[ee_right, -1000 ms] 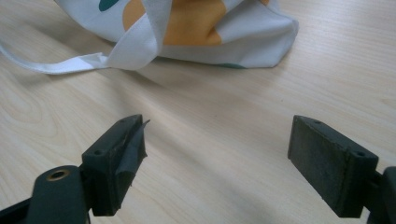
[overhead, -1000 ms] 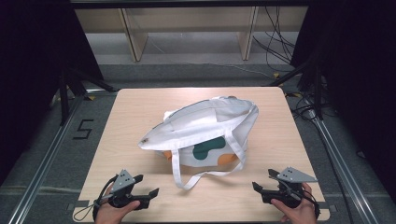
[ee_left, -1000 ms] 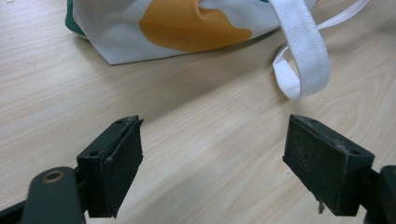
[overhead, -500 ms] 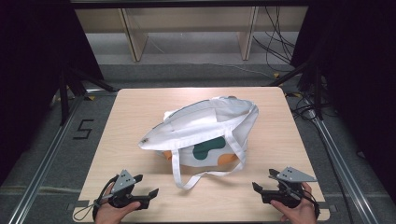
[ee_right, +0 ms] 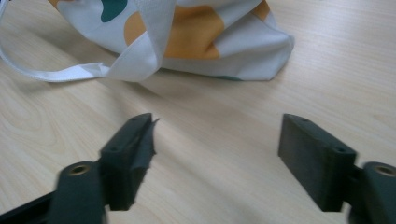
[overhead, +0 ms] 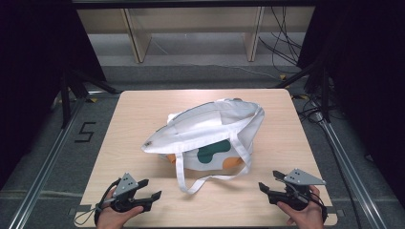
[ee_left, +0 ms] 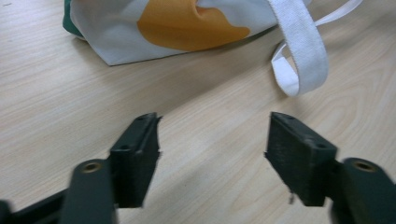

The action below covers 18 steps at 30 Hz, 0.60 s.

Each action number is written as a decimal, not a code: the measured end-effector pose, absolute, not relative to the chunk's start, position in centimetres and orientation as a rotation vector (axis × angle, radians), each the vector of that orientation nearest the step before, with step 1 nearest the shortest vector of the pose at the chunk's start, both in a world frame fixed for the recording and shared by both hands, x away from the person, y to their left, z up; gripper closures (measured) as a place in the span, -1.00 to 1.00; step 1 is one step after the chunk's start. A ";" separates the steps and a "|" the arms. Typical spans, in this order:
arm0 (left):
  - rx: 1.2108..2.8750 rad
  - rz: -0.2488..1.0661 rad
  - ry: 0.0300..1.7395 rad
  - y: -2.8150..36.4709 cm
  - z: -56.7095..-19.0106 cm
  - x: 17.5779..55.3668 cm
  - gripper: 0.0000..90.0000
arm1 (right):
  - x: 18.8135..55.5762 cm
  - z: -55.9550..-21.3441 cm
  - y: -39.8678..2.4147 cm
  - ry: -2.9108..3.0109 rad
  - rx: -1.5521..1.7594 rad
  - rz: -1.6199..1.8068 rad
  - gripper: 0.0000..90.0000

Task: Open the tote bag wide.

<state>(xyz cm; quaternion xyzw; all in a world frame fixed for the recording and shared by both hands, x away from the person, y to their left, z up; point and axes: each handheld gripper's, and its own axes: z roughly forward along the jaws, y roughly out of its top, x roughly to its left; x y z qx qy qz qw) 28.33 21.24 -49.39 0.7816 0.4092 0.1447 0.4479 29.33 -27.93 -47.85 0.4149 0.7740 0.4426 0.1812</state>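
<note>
High view: a white tote bag point(overhead: 210, 136) lies mid-table, its strap point(overhead: 191, 183) looping toward the near edge. The left gripper point(overhead: 145, 191) and right gripper point(overhead: 268, 183) sit at the near corners, both spread and empty.

Left gripper view: the strap lies ahead; a centred approach would likely grip best.

Right gripper view: the bag's corner is near.

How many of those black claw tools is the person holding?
2. The left gripper sits at the table's near-left corner, the right gripper at its near-right corner; both are open, short of the tote bag.
</note>
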 end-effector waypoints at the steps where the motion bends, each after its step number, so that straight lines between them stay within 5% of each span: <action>1: 1.942 0.362 0.986 21.3 -49.3 28.4 -0.16 | 29.6 -47.8 -28.0 2.179 1.149 1.252 -0.19; 2: 1.929 0.353 1.001 21.3 -49.3 28.3 0.00 | 29.5 -47.6 -28.0 2.185 1.164 1.248 -0.09; 3: 1.934 0.359 0.990 21.4 -49.2 28.4 0.24 | 29.8 -47.4 -28.1 2.177 1.136 1.257 0.26; 6: 1.923 0.367 0.961 21.5 -48.7 28.4 0.69 | 30.1 -46.9 -28.4 2.178 1.092 1.263 0.52; 9: 1.929 0.371 0.926 21.5 -48.0 28.6 0.92 | 30.3 -46.1 -28.5 2.191 1.078 1.251 0.81; 18: 1.926 0.347 0.883 21.1 -46.4 29.5 0.99 | 31.8 -43.6 -27.4 2.211 0.984 1.276 1.00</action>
